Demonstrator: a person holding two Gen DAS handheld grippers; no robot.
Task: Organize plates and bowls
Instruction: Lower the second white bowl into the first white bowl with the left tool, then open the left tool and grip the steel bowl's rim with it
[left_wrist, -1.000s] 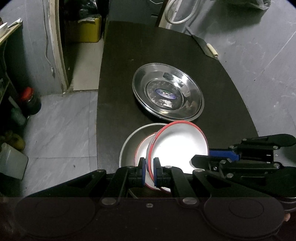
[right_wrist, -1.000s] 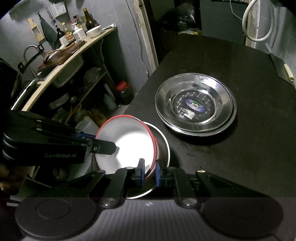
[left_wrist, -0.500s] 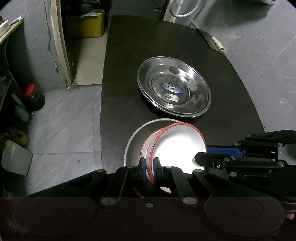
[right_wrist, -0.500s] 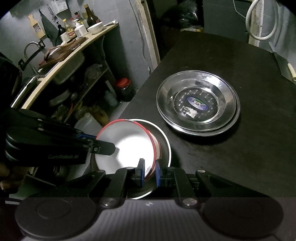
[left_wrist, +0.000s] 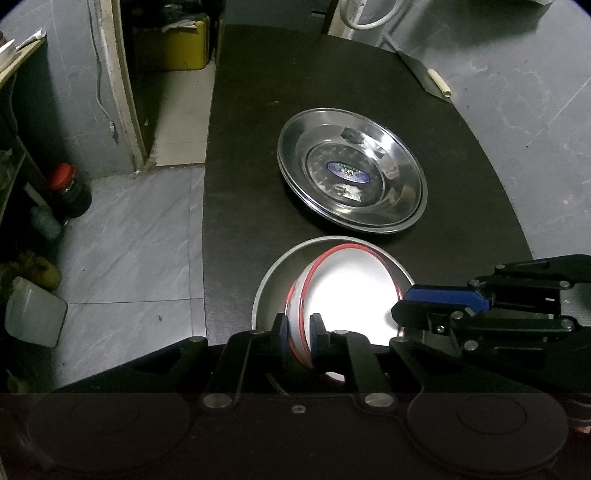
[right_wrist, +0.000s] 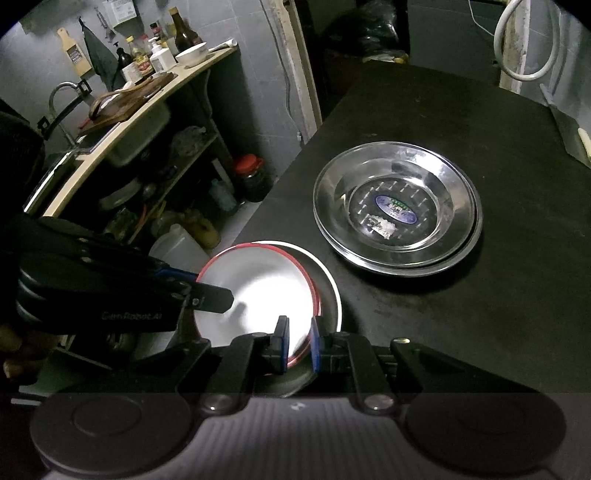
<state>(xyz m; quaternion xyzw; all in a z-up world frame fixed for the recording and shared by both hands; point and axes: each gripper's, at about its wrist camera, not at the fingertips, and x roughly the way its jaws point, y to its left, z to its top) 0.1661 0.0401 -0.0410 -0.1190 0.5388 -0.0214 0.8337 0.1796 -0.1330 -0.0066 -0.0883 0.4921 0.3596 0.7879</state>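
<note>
Steel plates (left_wrist: 351, 181): shiny, stacked near mid-table, blue oval sticker in top one; used as landmark below.
Table (left_wrist: 251, 155): black top, carried everything; steel plates sat flat on it.
Red-rimmed bowls (left_wrist: 351, 295): white inside, two nested, nearer the cameras than steel plates, close but apart from them.
Steel bowl (left_wrist: 273, 288): grey metal, held the red-rimmed bowls inside; stood on table just this side of steel plates, by table's left edge.
Upper bowl tilt: slightly raised on left side, not fully seated in lower one.
Left gripper (left_wrist: 297, 341): straddled left rim of red-rimmed bowls, jaws opening, rim between pads, small gap seen beside rim; loosened.
Right gripper (right_wrist: 298, 343): clamped on rim of red-rimmed bowls at side opposite left gripper, pads tight on rim.
Hand (right_wrist: 13, 354): partly seen behind left gripper body, far from steel plates.
Red-lidded jar (left_wrist: 68, 188): on floor, left of steel plates, off the table.
Knife (left_wrist: 428, 79): pale handle, at table's far right edge beyond steel plates.
Yellow container (left_wrist: 173, 46): on floor, far beyond steel plates, left.
</note>
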